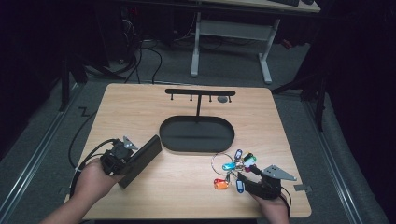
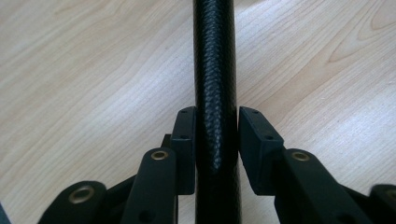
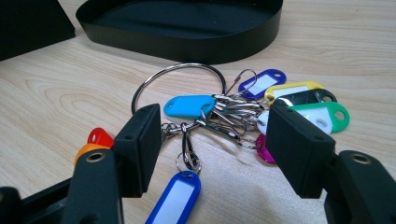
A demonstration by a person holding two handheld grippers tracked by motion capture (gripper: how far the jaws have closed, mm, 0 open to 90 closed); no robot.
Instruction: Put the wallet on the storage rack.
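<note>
the key bunch (image 3: 219, 116) lies just ahead of the right gripper (image 3: 212, 140), between its spread jaws, while the left gripper (image 2: 215, 140) pinches a black wallet (image 2: 215, 70).

tray (image 1: 196, 134) mid-table (image 1: 140, 102), rack post (image 1: 199, 105) rising from its far edge | case (image 1: 141, 159) left of tray, its near end in left gripper (image 1: 122, 158) | key bunch (image 1: 232, 169) right-front of tray, just before right gripper (image 1: 247, 175), ring (image 3: 176, 84) toward tray
</note>
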